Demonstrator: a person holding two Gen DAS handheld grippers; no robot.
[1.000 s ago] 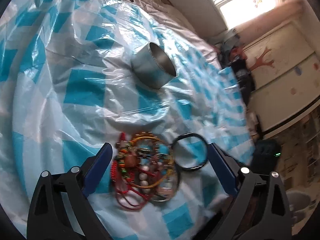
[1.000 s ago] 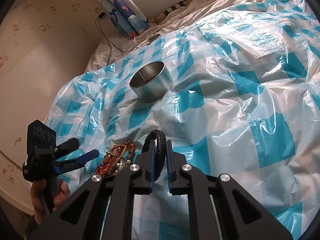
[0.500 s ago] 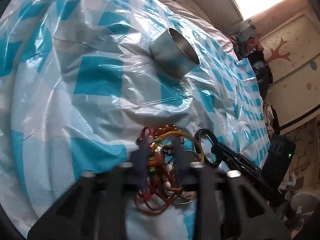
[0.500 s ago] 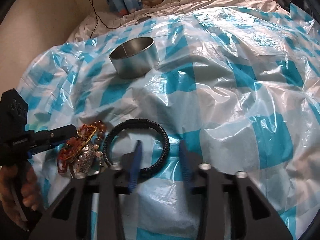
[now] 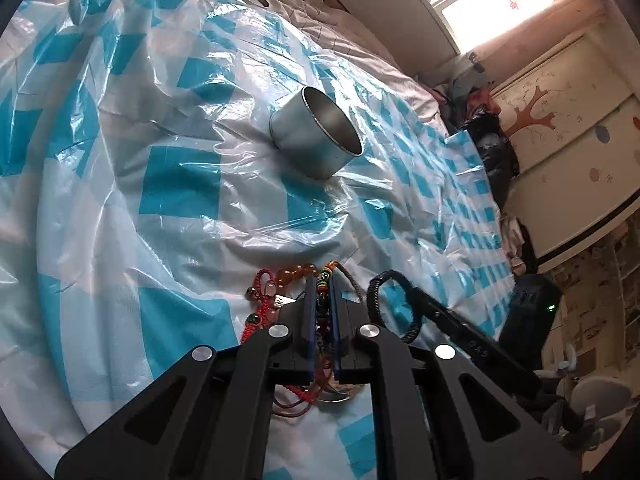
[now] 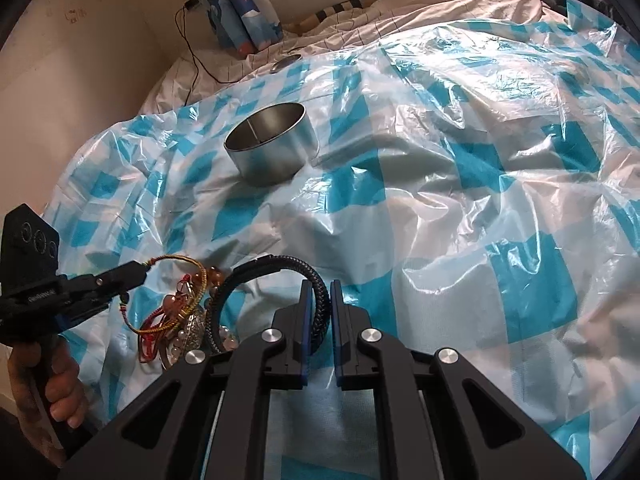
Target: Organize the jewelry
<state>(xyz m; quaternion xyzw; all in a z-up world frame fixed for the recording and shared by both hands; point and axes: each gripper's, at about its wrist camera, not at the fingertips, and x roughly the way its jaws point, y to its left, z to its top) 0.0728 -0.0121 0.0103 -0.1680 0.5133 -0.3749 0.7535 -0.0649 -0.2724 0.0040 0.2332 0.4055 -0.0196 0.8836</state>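
Observation:
A pile of beaded bracelets [image 6: 176,320] in red, amber and gold lies on the blue-checked plastic sheet [image 6: 440,160]. My left gripper [image 5: 320,280] is shut on a gold and multicoloured cord bracelet [image 6: 180,260] from that pile and lifts one side of it. My right gripper [image 6: 319,292] is shut on a black braided bracelet [image 6: 276,266] beside the pile; it also shows in the left wrist view [image 5: 380,284]. A round metal tin [image 6: 272,144] stands open and empty farther back, also in the left wrist view [image 5: 316,136].
The sheet covers a rumpled bed. Rolled blue-patterned items [image 6: 240,12] and a black cable [image 6: 192,52] sit by the wall at the back. A cabinet with a tree decal [image 5: 560,120] stands to the right of the bed.
My left gripper went from open around the pile to shut on the cord bracelet and lifted it. My right gripper opened briefly over the black bracelet and is shut on it again.

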